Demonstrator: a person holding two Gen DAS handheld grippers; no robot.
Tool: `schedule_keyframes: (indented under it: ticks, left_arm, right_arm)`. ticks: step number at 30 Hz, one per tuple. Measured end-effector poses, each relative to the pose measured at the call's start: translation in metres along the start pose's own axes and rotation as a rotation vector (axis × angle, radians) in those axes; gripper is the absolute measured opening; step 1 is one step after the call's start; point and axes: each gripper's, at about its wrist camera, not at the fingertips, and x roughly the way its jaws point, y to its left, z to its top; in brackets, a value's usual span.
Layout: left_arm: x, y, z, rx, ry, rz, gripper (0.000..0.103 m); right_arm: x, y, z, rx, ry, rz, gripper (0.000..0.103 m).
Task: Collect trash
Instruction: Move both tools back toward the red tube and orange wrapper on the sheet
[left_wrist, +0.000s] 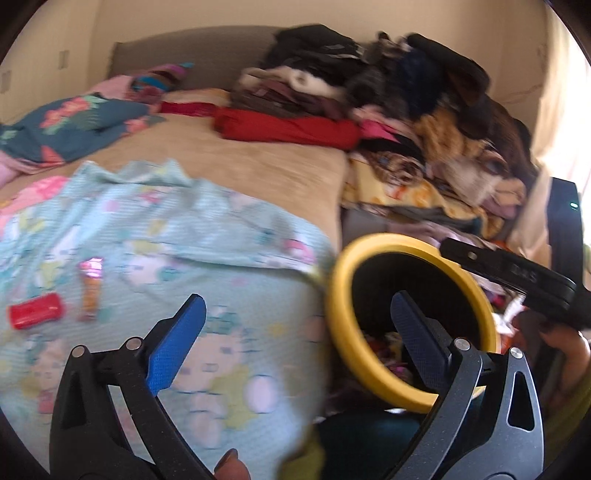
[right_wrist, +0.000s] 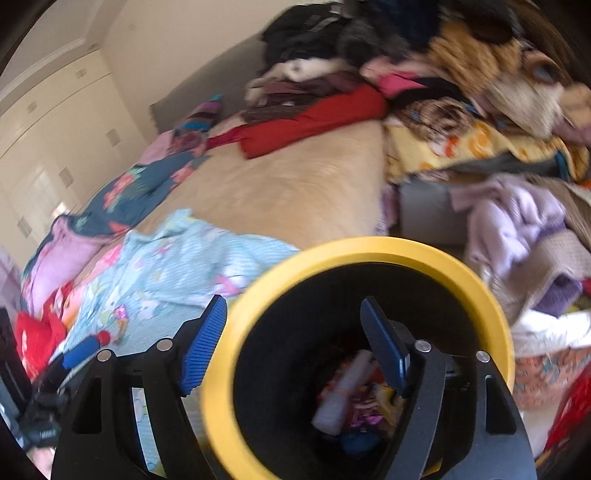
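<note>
A black bin with a yellow rim (left_wrist: 338, 325) stands against the bed's right side. My left gripper (left_wrist: 298, 297) is open wide, one blue pad over the light-blue printed blanket (left_wrist: 155, 229), the other inside the bin's mouth, nothing between them. On the blanket at the left lie a red cylinder (left_wrist: 35, 314) and an orange wrapper (left_wrist: 90, 299) with pink foil. My right gripper (right_wrist: 292, 302) is open astride the yellow rim (right_wrist: 369, 247), its left pad outside and its right pad inside, not pressing. A white roll (right_wrist: 343, 391) and colourful wrappers (right_wrist: 369, 410) lie in the bin.
A tall heap of clothes (left_wrist: 424, 110) fills the bed's far right. A red cloth (left_wrist: 288, 129) and a blue floral cloth (left_wrist: 74, 125) lie on the beige bedspread (left_wrist: 240, 162). Lilac and white laundry (right_wrist: 517, 218) is piled right of the bin. A hand (left_wrist: 565, 347) holds the right gripper.
</note>
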Motion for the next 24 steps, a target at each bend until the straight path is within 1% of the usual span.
schedule_keyframes:
  ticks: [4, 8, 14, 19, 24]
  left_arm:
    - [-0.015, 0.033, 0.000, -0.030, -0.031, 0.061, 0.092]
    - [-0.025, 0.062, -0.001, -0.067, -0.044, 0.095, 0.092]
    - [-0.038, 0.109, -0.009, -0.149, -0.056, 0.150, 0.092]
    - [-0.046, 0.147, -0.019, -0.223, -0.049, 0.183, 0.092]
    - [-0.054, 0.187, -0.029, -0.311, -0.046, 0.213, 0.092]
  right_arm:
    - [0.003, 0.037, -0.002, -0.056, -0.017, 0.044, 0.075]
    - [0.009, 0.073, -0.005, -0.090, -0.023, 0.090, 0.076]
    - [0.027, 0.120, -0.015, -0.167, 0.016, 0.123, 0.077]
    - [0.047, 0.158, -0.027, -0.240, 0.057, 0.145, 0.077]
    - [0.073, 0.199, -0.037, -0.309, 0.101, 0.194, 0.077]
